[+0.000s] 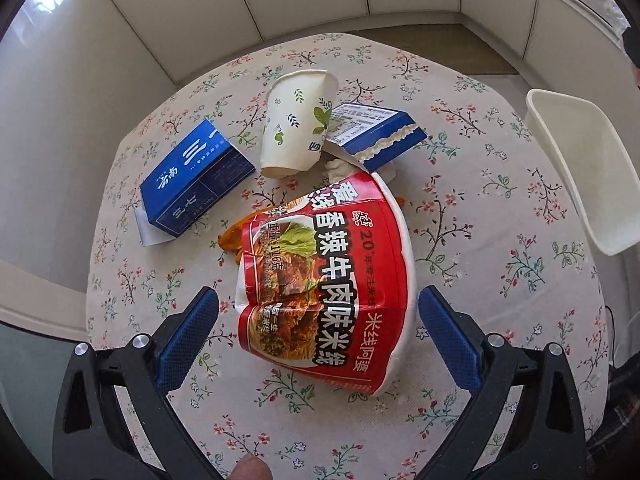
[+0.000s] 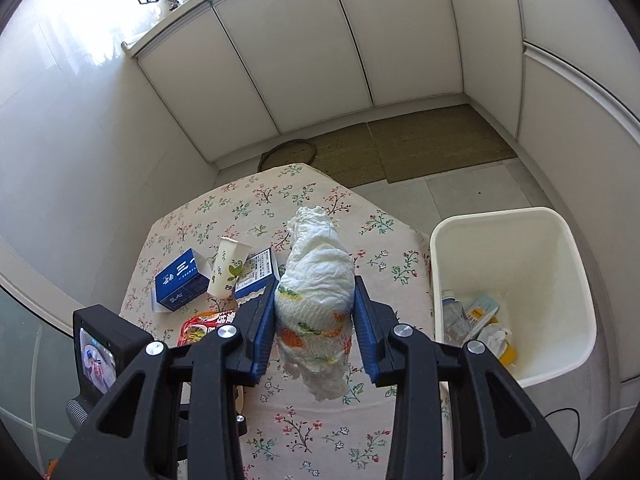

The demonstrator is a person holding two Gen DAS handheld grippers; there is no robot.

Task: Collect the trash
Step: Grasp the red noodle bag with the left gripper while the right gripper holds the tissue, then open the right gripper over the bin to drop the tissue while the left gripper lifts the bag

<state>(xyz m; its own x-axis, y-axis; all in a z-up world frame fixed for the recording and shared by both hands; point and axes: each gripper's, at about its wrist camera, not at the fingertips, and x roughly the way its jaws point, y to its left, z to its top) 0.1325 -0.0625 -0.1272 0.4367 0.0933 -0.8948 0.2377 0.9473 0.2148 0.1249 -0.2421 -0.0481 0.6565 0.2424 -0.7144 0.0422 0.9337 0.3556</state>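
Note:
A crushed red noodle bowl (image 1: 324, 280) lies on its side on the floral table (image 1: 500, 280). My left gripper (image 1: 318, 310) is open, its blue pads either side of the bowl, not touching it. Beyond it stand a white paper cup (image 1: 296, 120) and two blue cartons (image 1: 192, 180) (image 1: 376, 132). My right gripper (image 2: 314, 300) is shut on a crumpled white paper towel (image 2: 316, 280) with orange and green print, held above the table. The white trash bin (image 2: 520, 240) stands right of it, holding several pieces of trash.
Orange scraps (image 1: 230, 240) and a crumpled tissue (image 1: 340, 168) lie by the bowl. The bin's rim (image 1: 580, 168) shows at the table's right edge. White cabinets (image 2: 320, 60) and brown floor mats (image 2: 420, 144) lie beyond the table.

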